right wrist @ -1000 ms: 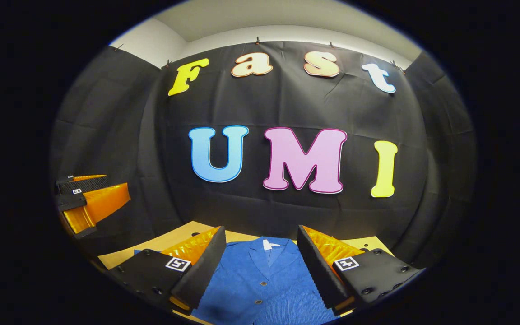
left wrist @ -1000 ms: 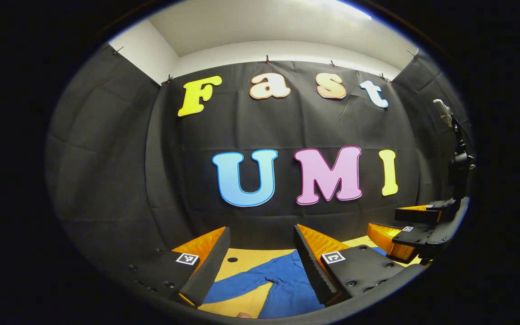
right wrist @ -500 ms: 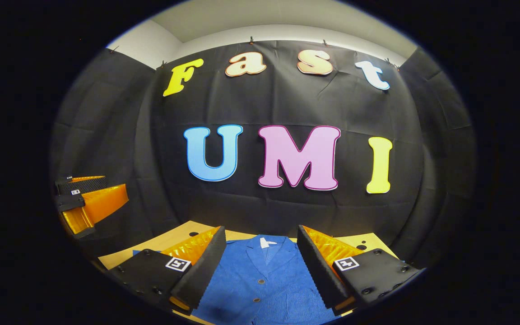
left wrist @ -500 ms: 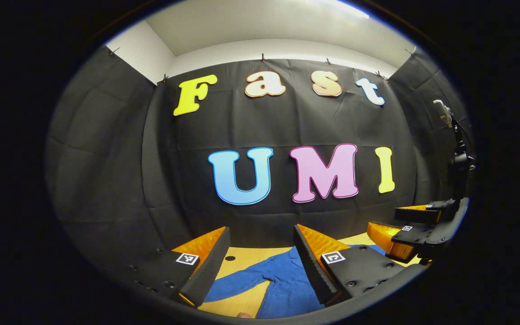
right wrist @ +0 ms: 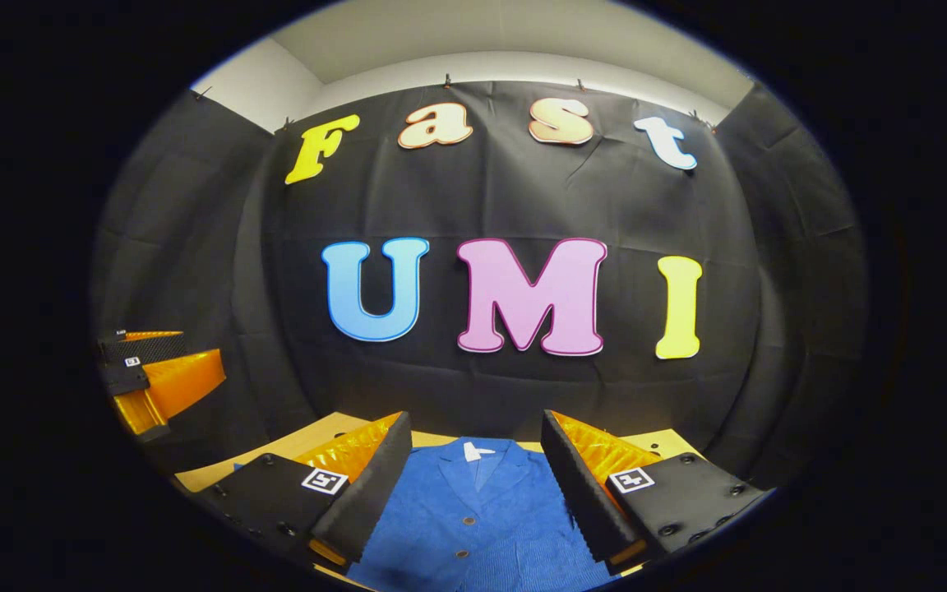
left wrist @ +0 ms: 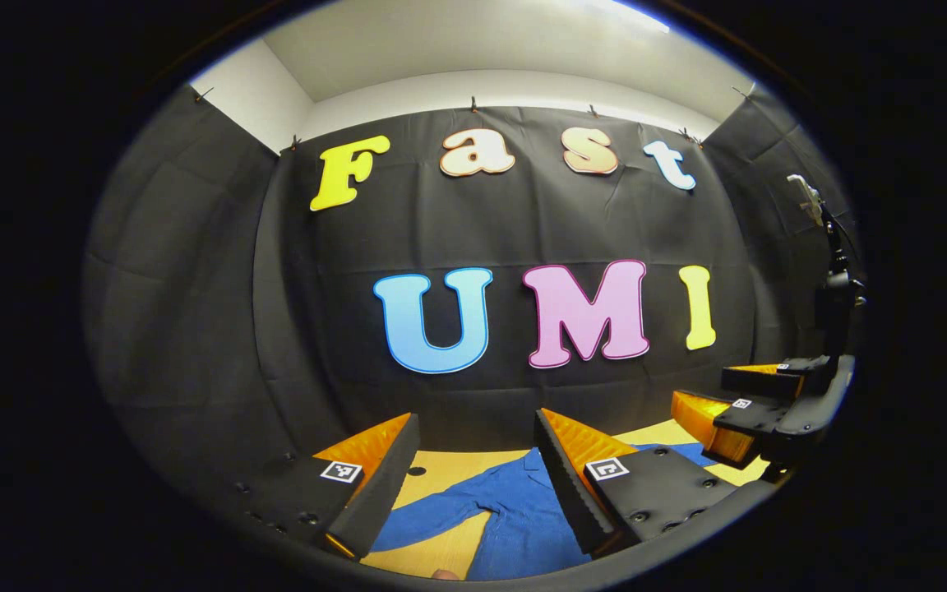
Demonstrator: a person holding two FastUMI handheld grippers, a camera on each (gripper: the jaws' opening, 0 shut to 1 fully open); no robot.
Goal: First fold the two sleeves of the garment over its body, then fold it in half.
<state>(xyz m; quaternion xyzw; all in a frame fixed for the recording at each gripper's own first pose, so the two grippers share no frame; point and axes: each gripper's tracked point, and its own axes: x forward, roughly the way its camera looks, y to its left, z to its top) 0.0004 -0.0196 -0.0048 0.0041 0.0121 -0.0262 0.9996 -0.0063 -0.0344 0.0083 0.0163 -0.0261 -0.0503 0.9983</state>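
Hanging behind everything, the black cloth wall (left wrist: pixel 194 288) is seen closing off the back and sides of the booth, with a white ceiling (left wrist: pixel 457 41) above it. Below the cloth, a yellow table (left wrist: pixel 453 469) is laid out, and on it the blue garment (right wrist: pixel 473 518) is spread flat and face up, its collar turned toward the wall and its row of buttons running down the middle. In the left gripper view, one sleeve (left wrist: pixel 441 514) is seen stretched out sideways over the bare tabletop, away from the body of the garment.

The left gripper (left wrist: pixel 473 485) is held above that sleeve with its jaws set wide apart and nothing between them; part of the garment is hidden behind its right-hand finger. The right gripper (right wrist: pixel 473 485) is held over the chest of the garment, likewise spread wide and empty, and its fingers cover the shoulders on both sides. A small dark hole (left wrist: pixel 417 471) is seen in the tabletop beside the sleeve.
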